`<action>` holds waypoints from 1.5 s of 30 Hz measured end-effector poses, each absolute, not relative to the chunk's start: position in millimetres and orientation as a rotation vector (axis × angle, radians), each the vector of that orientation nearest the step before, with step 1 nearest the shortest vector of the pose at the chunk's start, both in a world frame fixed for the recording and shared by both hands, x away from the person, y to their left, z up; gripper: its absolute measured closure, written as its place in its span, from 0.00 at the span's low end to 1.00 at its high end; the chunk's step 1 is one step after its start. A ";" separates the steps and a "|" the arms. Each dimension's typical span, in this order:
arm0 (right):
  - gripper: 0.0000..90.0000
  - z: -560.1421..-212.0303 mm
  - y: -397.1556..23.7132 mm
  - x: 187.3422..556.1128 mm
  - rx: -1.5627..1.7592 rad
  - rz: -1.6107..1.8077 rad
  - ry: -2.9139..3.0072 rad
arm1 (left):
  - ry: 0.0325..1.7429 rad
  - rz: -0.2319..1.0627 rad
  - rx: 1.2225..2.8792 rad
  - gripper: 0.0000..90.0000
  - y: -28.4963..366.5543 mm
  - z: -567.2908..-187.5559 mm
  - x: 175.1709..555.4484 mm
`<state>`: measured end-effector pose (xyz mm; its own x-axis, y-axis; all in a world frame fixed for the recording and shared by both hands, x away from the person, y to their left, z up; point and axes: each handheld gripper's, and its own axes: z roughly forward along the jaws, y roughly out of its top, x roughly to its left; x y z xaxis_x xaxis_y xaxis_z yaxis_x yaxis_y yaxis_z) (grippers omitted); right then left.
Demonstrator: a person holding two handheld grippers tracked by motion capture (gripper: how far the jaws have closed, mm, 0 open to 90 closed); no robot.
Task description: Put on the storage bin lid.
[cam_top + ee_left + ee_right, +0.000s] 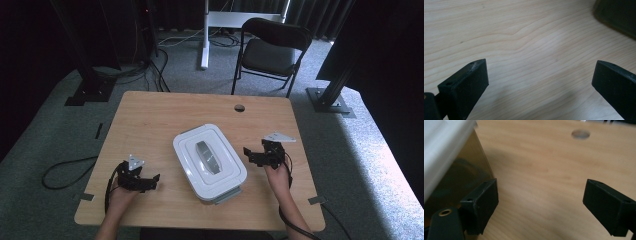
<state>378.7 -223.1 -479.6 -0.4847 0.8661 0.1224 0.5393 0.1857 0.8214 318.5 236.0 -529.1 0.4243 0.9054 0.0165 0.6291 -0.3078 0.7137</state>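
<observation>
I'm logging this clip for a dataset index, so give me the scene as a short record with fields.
setting: wooden table with a black folding chair behind it
main object: white lidded container, lid on, grey handle on top, mid-table
left gripper: open, over bare wood, apart from the container
right gripper: open, one jaw close beside the container's side wall
table detail: round cable hole near the far edge

Dim room, soft daylight, blurry close-ups

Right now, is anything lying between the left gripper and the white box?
No. In the high view, bare wooden table separates the left gripper from the white box.
</observation>
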 end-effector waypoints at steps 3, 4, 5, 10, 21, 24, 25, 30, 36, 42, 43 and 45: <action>0.14 -489.7 -221.8 379.8 1.341 1.212 2.121 | 1.278 0.554 2.048 0.01 231.2 -527.8 320.0; 0.14 -494.6 -220.1 379.6 1.347 1.199 2.133 | 1.266 0.549 2.044 0.01 225.9 -525.8 321.5; 0.14 -503.5 -216.5 379.1 1.340 1.182 2.171 | 1.261 0.546 2.045 0.01 224.6 -525.2 321.9; 0.14 -514.6 -211.0 377.3 1.341 1.164 2.217 | 1.230 0.550 2.049 0.01 211.5 -520.9 329.2; 0.14 -526.5 -200.6 369.9 1.321 1.162 2.297 | 1.165 0.555 2.059 0.01 186.8 -513.4 339.0; 0.14 -526.5 -197.5 367.7 1.308 1.160 2.301 | 1.138 0.544 2.079 0.01 177.5 -512.1 341.2; 0.15 -527.0 -196.4 366.8 1.301 1.152 2.295 | 1.134 0.543 2.079 0.01 175.4 -512.1 341.6; 0.14 -528.0 -198.1 364.4 1.307 1.164 2.301 | 1.107 0.554 2.108 0.01 164.5 -511.5 344.4; 0.15 -528.6 -198.8 362.8 1.293 1.159 2.312 | 1.112 0.556 2.113 0.01 163.0 -511.5 348.3; 0.16 -528.7 -200.0 360.7 1.287 1.180 2.330 | 1.101 0.549 2.124 0.01 155.6 -509.8 354.4; 0.16 -528.9 -200.5 360.3 1.286 1.184 2.344 | 1.097 0.549 2.130 0.01 154.0 -509.1 355.6; 0.16 -528.8 -200.7 359.4 1.281 1.185 2.346 | 1.096 0.552 2.131 0.01 152.6 -508.6 356.3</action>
<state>359.4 -200.7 -528.8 -0.5971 0.7823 0.1776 0.6074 0.2963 0.7371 356.3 152.6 -508.6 0.5575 0.8277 0.0642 0.5445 -0.4229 0.7244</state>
